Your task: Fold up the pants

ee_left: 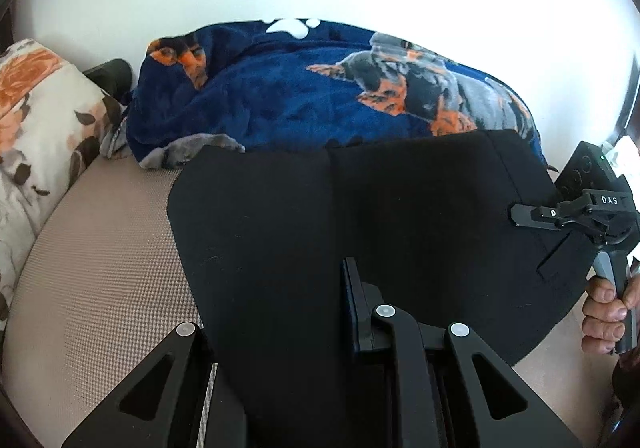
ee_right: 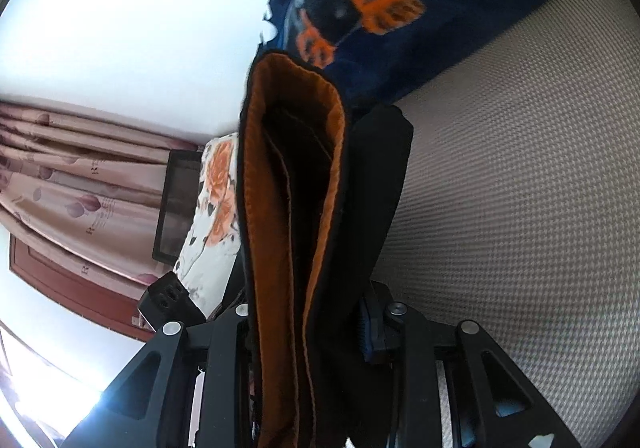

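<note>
While the black pants [ee_left: 360, 216] hang over the beige mattress [ee_left: 100, 268], my left gripper [ee_left: 320, 312] pinches their near edge. My right gripper [ee_right: 316, 312] clamps their orange-lined waistband at right, near the blue blanket [ee_left: 300, 96].

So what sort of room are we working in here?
Most likely a bedroom: the pants lie on a woven beige bed surface, with a floral pillow and a blue fleece blanket behind, and pink curtains by the window.

Pants [ee_left: 360, 216]: matt black cloth, orange fleecy lining. Blanket [ee_left: 304, 96]: plush. Mattress [ee_left: 104, 268]: coarse woven weave.
</note>
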The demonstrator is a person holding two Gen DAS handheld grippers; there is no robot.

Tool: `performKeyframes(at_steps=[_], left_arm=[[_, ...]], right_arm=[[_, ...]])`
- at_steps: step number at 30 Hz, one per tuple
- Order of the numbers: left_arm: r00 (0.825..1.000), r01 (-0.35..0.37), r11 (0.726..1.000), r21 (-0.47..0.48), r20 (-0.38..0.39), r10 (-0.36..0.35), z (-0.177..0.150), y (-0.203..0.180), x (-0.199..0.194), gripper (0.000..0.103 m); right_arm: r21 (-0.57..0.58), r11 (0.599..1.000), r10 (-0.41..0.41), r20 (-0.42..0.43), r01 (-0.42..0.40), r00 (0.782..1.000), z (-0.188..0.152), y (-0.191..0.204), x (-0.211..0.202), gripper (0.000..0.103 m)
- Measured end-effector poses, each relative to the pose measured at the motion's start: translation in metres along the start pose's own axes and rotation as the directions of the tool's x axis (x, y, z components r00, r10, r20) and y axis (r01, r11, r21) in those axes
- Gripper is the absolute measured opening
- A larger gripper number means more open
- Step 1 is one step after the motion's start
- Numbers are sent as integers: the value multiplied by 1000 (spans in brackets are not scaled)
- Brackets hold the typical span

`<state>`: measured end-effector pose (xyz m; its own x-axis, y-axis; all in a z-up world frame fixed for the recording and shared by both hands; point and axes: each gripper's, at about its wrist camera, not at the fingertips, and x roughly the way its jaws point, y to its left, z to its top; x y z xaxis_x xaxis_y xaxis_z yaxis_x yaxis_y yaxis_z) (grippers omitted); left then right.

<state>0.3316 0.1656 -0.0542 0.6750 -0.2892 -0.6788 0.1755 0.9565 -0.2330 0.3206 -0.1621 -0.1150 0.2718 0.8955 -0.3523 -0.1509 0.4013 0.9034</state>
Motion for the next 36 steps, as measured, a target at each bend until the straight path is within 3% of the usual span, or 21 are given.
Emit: performKeyframes(at_steps=[9,15,17,22,26,36], left_arm=[[1000,1,1000,-14,-21,-2,-11,11,13,23],[1000,-28,1000,5,-14,28,-16,13,14,31],[999,-38,999,-4,-17,38,-18,16,15,37],[999,-34,998,-59,-24,32,-22,28,15,48],[997,-72,996,-49,-28,71,-24,26,16,54],[991,-132,990,-54,-36,130,-24,27,18,66]], right_arm=[[55,998,-42,6,42,999,3,-25,4,27],[-10,992,-129,9,129,992,0,-15,9,27],[-62,978,-197,13,197,980,-1,-6,14,27],[-124,951,-280,46,283,959,-6,7,21,30],[-180,910,-360,101,373,927,-11,20,26,34],[-229,833,-465,202,503,862,-21,31,26,48]])
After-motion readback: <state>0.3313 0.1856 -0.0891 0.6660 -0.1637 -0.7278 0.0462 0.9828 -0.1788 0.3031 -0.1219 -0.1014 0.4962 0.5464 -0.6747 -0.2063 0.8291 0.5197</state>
